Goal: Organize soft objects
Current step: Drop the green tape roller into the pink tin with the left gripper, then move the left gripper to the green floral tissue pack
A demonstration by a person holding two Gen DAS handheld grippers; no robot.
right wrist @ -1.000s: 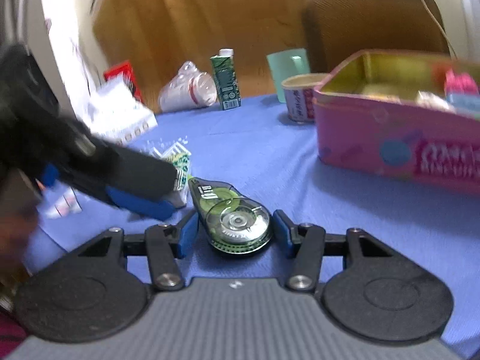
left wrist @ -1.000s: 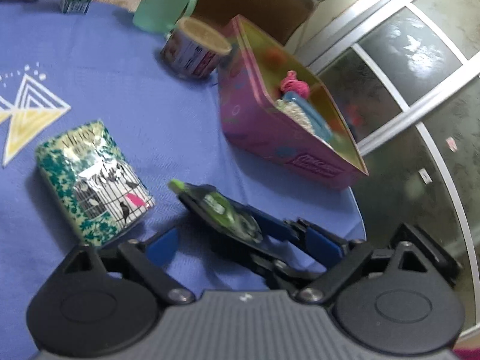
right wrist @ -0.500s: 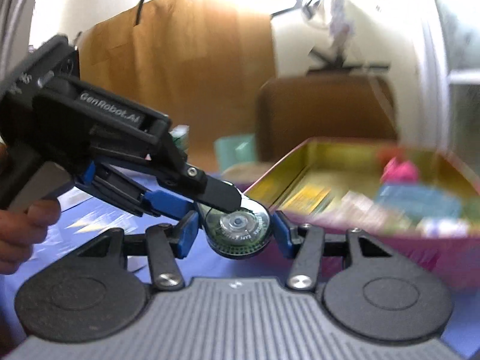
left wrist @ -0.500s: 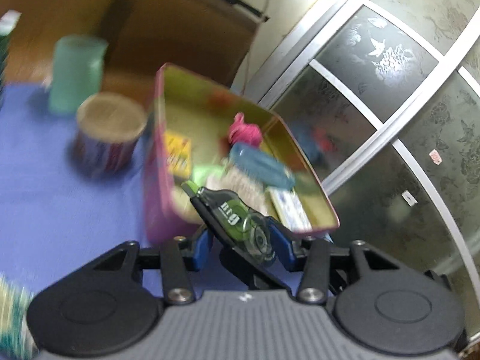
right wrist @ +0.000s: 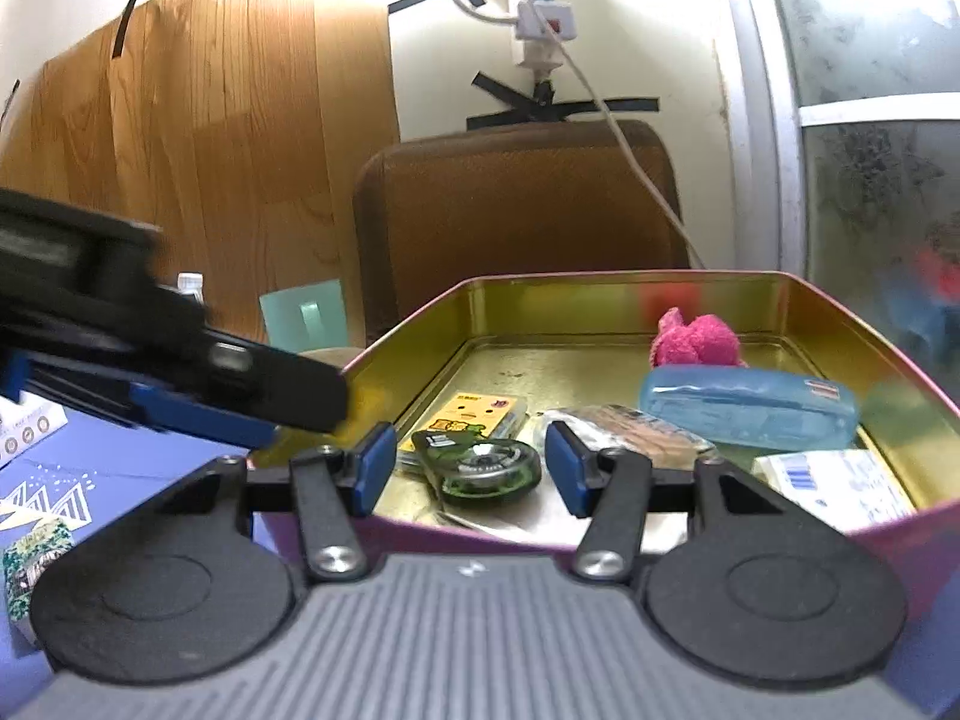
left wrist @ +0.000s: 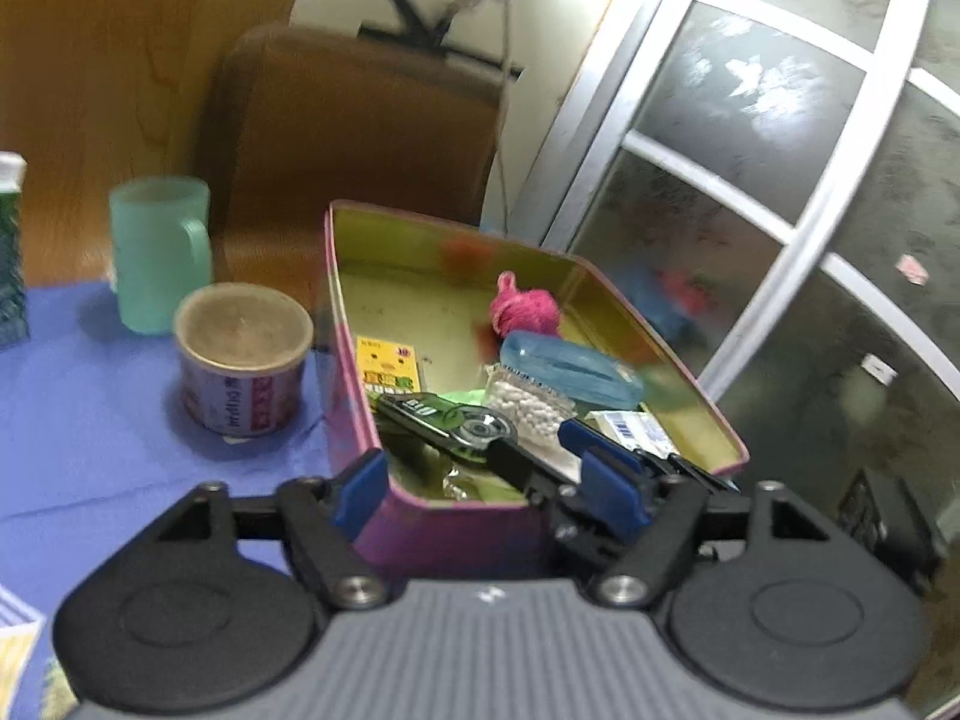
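My right gripper is shut on a green correction tape roller and holds it just inside the near end of an open pink tin. In the tin lie a pink fluffy ball, a blue case, a bead packet and a yellow card. My left gripper sits at the tin's near left corner. Its jaws are opening and grip nothing, and its fingers stand left of the roller. A green patterned tissue pack lies on the blue cloth.
A lidded paper tub and a green mug stand left of the tin. A carton is at the far left. A brown chair stands behind the table, and a glass door is on the right.
Both grippers rose from the cloth and moved to the tin, the right one carrying the roller. The left pads closed in beside the roller, then spread wide and drew off left.
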